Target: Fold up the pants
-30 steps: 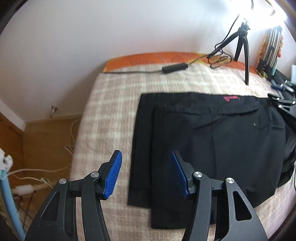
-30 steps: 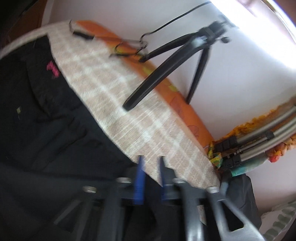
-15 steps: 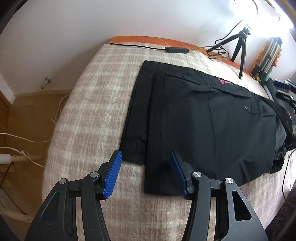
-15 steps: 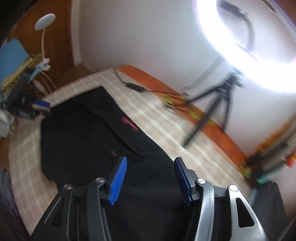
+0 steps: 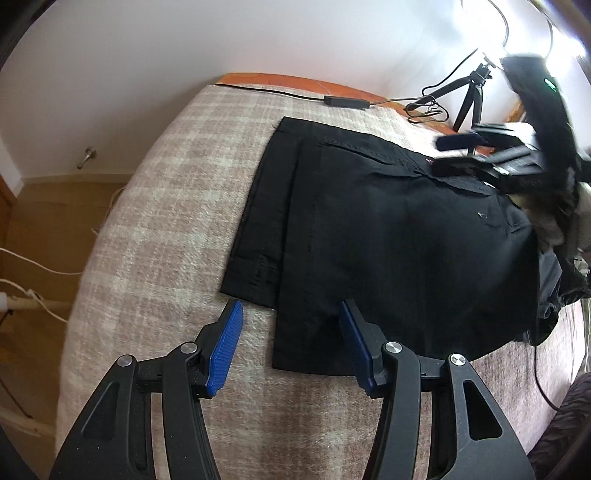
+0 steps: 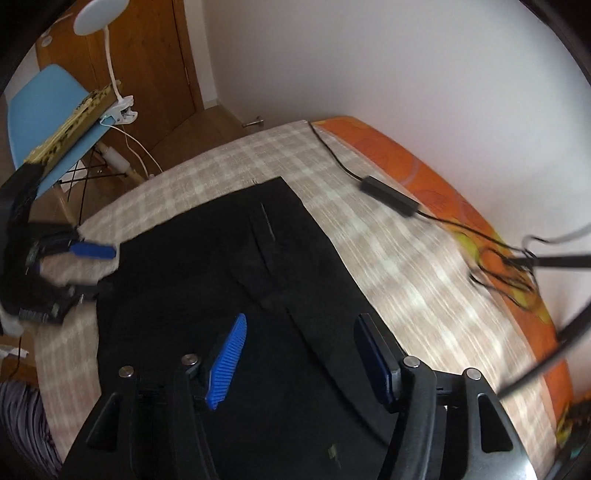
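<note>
Pants (image 5: 388, 229) flat on checked blanket (image 5: 166, 192), white wall (image 5: 147, 55)

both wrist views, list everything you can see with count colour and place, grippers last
pants: 1, black, flat on the blanket, partly folded
blanket: 1, beige check, covering the bed
sheet: 1, orange, bed edge by the wall
power adapter: 1, black, on the blanket beyond the pants, cable attached
tripod: 1, black, far side of the bed
chair: 1, blue, beside the bed
clip lamp: 1, white, clamped at the chair
door: 1, brown wood, behind the chair
left gripper: 1, black with blue pads, open, at the pants hems
right gripper: 1, black with blue pads, open, over the pants
</note>
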A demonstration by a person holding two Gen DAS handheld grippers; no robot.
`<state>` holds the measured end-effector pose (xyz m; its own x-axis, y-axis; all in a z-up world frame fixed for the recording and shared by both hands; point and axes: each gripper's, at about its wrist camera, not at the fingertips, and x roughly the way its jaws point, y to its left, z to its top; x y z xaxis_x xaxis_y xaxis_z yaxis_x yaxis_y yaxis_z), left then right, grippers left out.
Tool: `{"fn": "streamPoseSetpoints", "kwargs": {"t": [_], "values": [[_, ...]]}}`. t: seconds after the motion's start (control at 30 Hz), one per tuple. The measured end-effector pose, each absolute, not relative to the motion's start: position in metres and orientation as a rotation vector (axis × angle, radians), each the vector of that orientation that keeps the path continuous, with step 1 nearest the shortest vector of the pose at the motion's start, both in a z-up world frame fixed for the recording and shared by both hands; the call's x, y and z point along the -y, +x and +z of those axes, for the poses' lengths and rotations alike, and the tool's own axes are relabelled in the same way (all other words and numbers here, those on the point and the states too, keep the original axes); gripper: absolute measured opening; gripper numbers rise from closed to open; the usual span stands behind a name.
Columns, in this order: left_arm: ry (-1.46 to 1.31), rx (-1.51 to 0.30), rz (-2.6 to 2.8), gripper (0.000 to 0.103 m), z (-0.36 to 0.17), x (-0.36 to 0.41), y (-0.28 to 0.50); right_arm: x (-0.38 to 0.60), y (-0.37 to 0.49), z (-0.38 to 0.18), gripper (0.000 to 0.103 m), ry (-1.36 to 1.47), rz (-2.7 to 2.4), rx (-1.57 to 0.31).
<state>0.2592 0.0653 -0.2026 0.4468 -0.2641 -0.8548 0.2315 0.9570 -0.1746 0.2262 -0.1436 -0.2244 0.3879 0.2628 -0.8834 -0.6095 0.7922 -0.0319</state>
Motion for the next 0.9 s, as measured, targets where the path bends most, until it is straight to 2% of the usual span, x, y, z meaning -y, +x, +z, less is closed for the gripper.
{"fn": "streamPoseSetpoints", "kwargs": {"t": [0.23,0.3,0.37,0.43,0.47,0.5,0.53,0.63,0.7,0.9], "values": [[-0.057,-1.042,-0.326,0.053,-0.204,-0.064,0.258,0.112,0.264,-0.259,0.064,-0.390,0.562,-1.115],[-0.049,-1.032,-0.327,0.053,-0.205,-0.062,0.258,0.107,0.267,-0.265,0.067,-0.387,0.564,-1.117],[-0.032,-1.019,-0.319,0.051,-0.206,-0.059,0.256,0.104,0.267,-0.266,0.057,-0.366,0.575,-1.110],[-0.009,-1.012,-0.307,0.043,-0.206,-0.056,0.255,0.102,0.262,-0.265,0.029,-0.357,0.580,-1.095],[0.000,-1.011,-0.305,0.033,-0.205,-0.054,0.255,0.100,0.260,-0.264,0.025,-0.369,0.570,-1.087],[-0.002,-1.013,-0.313,0.021,-0.204,-0.054,0.255,0.099,0.258,-0.264,0.014,-0.381,0.563,-1.081],[-0.006,-1.017,-0.315,0.019,-0.204,-0.054,0.256,0.098,0.255,-0.264,0.008,-0.392,0.561,-1.077],[-0.006,-1.012,-0.318,0.014,-0.201,-0.056,0.257,0.098,0.250,-0.258,0.002,-0.398,0.549,-1.057],[-0.011,-1.003,-0.313,0.009,-0.198,-0.059,0.258,0.101,0.247,-0.250,0.001,-0.380,0.551,-1.034],[-0.018,-0.961,-0.281,0.006,-0.180,-0.068,0.277,0.103,0.256,-0.220,0.000,-0.389,0.514,-0.947]]}}
